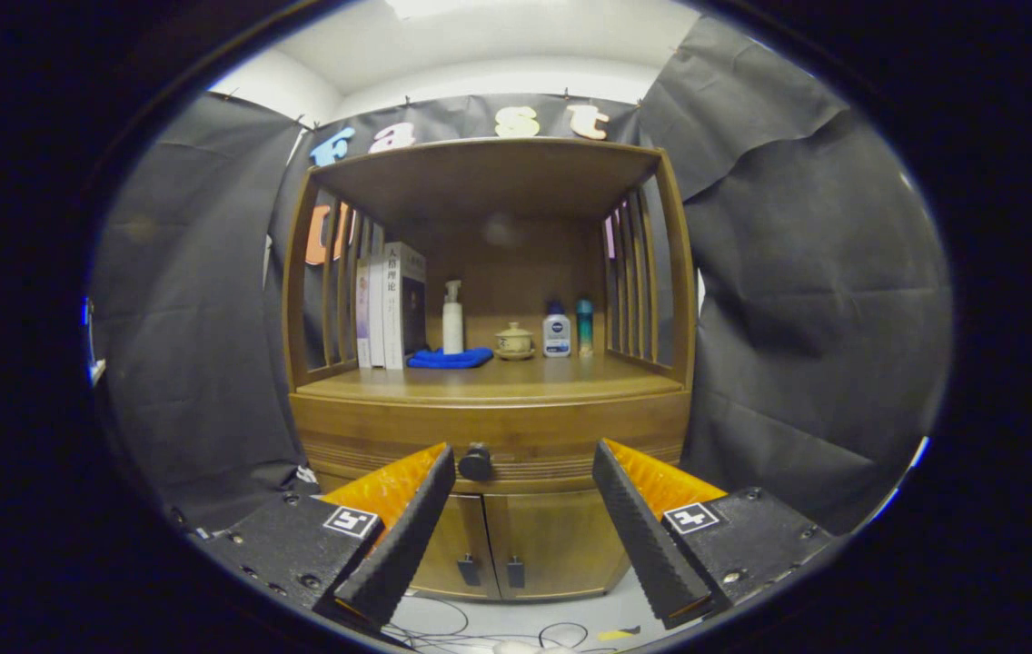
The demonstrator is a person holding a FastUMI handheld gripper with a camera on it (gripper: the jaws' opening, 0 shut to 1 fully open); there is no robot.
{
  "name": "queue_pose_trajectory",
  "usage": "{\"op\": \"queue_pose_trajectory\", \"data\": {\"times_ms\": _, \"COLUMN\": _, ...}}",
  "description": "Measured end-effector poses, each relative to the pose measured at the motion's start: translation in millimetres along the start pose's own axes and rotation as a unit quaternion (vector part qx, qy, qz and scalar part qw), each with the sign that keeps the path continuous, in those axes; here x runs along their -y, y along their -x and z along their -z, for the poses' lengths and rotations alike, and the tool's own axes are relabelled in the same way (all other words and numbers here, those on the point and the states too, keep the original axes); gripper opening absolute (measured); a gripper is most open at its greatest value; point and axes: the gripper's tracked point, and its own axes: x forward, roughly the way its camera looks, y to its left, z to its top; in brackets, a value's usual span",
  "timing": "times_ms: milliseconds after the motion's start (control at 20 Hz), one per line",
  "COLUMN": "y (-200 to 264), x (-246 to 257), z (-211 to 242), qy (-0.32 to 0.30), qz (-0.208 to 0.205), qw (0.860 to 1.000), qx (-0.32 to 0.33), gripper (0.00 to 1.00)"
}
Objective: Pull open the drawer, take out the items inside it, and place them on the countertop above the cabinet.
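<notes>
Fingers spread wide — drawer closed, knob between.

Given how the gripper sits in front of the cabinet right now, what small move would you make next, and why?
Probably ease the gripper forward and slightly left onto the drawer knob. The drawer looks closed, the fingers are spread open with nothing between them, and the knob sits just beside the left finger rather than centred in the gap.
</notes>
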Motion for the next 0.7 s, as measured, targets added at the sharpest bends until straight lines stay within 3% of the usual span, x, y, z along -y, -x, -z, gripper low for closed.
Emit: {"op": "queue_pose_trajectory", "data": {"times_ms": 700, "y": -48.2, "x": -20.7, "z": 44.5, "qy": -0.007, "qz": -0.020, "qw": 1.000, "qx": -0.019, "gripper": 0.99}}
